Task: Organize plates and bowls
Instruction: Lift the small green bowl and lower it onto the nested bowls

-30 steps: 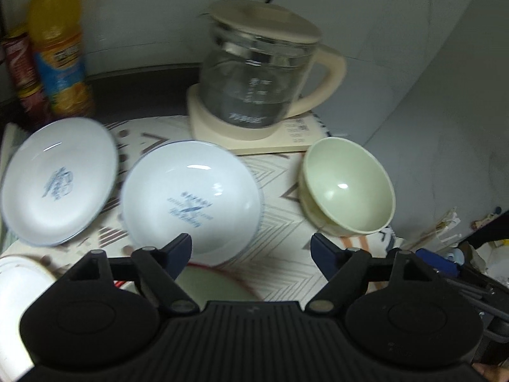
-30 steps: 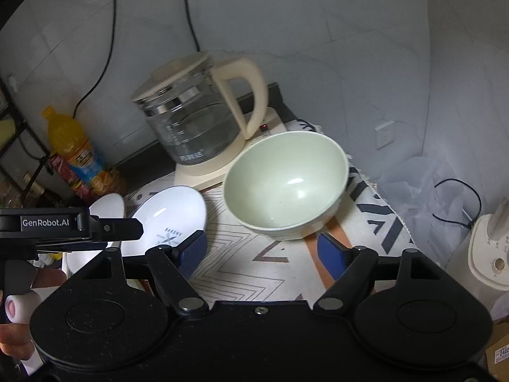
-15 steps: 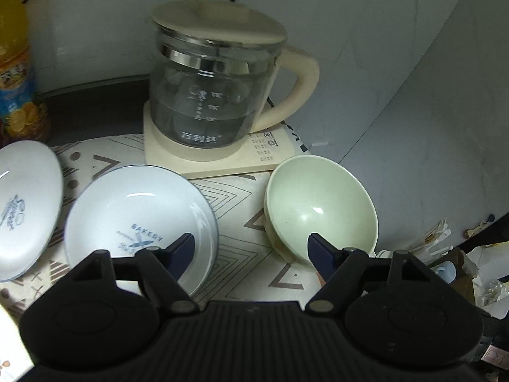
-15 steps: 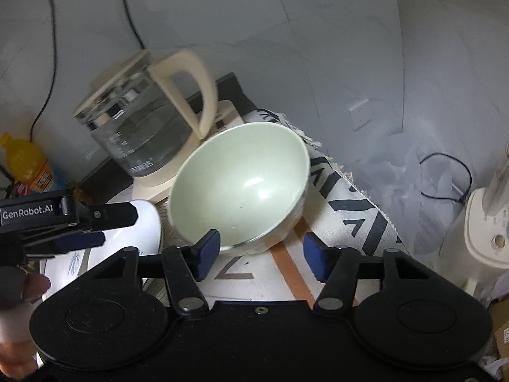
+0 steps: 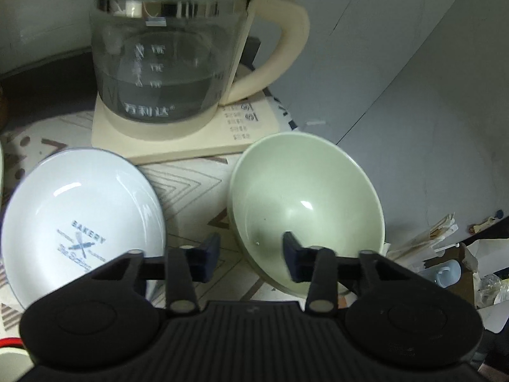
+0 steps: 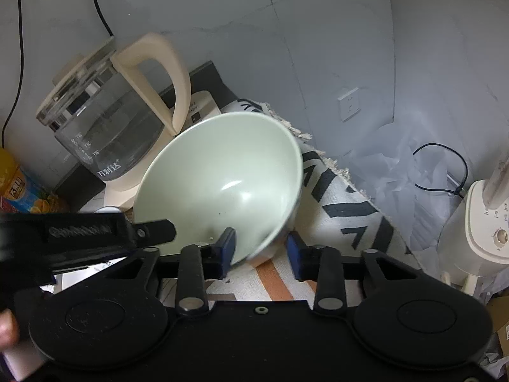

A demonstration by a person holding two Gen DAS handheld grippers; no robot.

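A glass kettle sits on its cream base. The base is on a patterned cloth. A juice bottle stands nearby.

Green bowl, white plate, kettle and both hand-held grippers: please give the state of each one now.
Green bowl: upright, empty, rim between right hand-held gripper's open fingers.
White plate: flat on the cloth, empty.
Kettle: on its base, partly filled.
Left hand-held gripper: open, holding nothing.
Right hand-held gripper: open, not closed on the rim.
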